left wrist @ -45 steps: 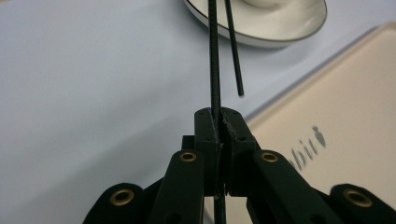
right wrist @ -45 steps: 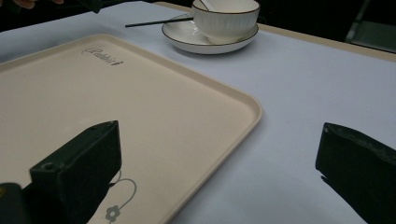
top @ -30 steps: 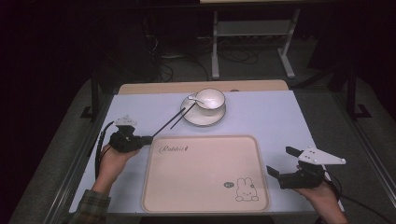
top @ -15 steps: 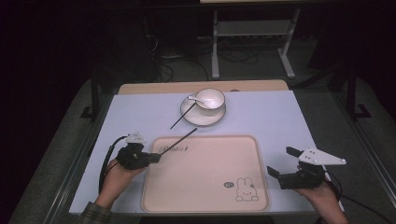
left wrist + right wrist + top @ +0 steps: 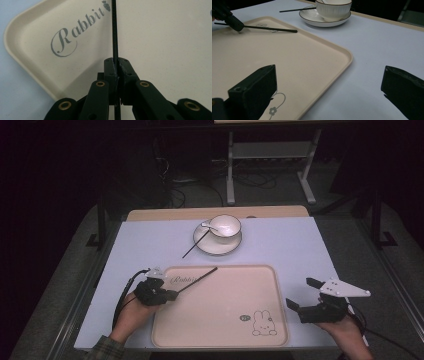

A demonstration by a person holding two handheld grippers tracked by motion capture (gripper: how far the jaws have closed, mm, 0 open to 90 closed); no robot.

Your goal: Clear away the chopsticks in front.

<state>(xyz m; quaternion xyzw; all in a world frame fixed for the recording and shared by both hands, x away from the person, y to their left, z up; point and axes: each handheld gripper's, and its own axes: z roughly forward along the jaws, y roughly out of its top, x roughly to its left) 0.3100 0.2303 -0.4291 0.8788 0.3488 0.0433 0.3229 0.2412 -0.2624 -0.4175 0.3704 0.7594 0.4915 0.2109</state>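
Observation:
My left gripper (image 5: 169,295) hovers over the left edge of the beige rabbit tray (image 5: 220,320), shut on a black chopstick (image 5: 197,279) that points across the tray's far-left part. In the left gripper view the jaws (image 5: 116,65) pinch the chopstick (image 5: 114,30) above the "Rabbit" lettering. A second chopstick (image 5: 195,245) leans on the saucer (image 5: 218,246) under a white bowl (image 5: 225,226) that holds a spoon (image 5: 206,225). My right gripper (image 5: 303,293) rests open on the table right of the tray, nothing between its fingers (image 5: 257,85).
The tray (image 5: 287,62) covers the near middle of the pale blue table (image 5: 290,245). Bowl and saucer (image 5: 324,22) stand beyond its far edge. A metal stand (image 5: 270,160) and cables lie on the dark floor behind the table.
My left gripper has moved nearer and to the right, carrying one chopstick from beside the saucer to above the tray. The right gripper has stayed put.

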